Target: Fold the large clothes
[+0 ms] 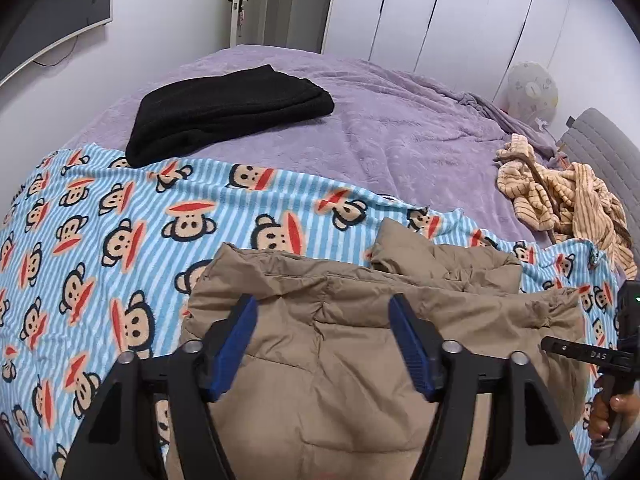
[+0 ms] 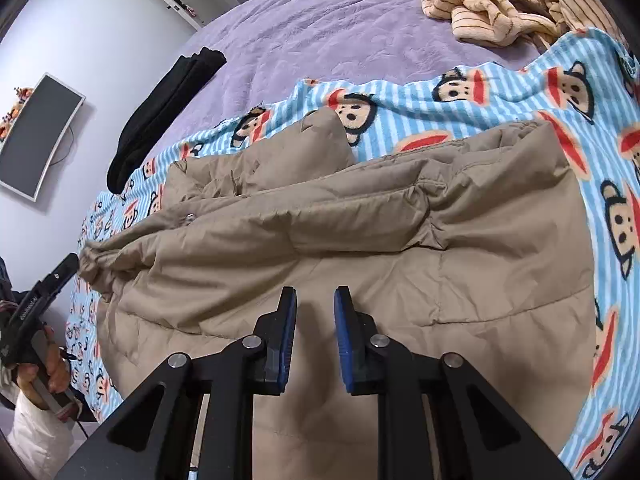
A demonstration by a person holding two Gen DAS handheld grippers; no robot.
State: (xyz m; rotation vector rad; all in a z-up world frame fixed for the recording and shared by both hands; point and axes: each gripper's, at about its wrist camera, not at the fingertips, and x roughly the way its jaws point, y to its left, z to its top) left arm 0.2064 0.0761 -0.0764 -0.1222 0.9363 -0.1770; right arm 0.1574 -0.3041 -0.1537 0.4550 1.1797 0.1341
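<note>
A tan padded jacket (image 1: pixel 352 344) lies partly folded on a blue striped monkey-print blanket (image 1: pixel 100 216). It also shows in the right wrist view (image 2: pixel 360 240), on the same blanket (image 2: pixel 520 92). My left gripper (image 1: pixel 323 304) hovers over the jacket's near part, jaws wide apart and empty. My right gripper (image 2: pixel 315 292) hovers over the jacket's lower panel, jaws a small gap apart with nothing between them. The right gripper shows at the edge of the left wrist view (image 1: pixel 592 356), the left gripper at the left of the right wrist view (image 2: pixel 40 300).
A folded black garment (image 1: pixel 228 108) lies on the purple bedspread (image 1: pixel 400 128) beyond the blanket. A crumpled tan striped garment (image 1: pixel 568 200) lies at the right of the bed. White wardrobe doors (image 1: pixel 460 12), a door and a wall monitor (image 2: pixel 36 136) stand behind.
</note>
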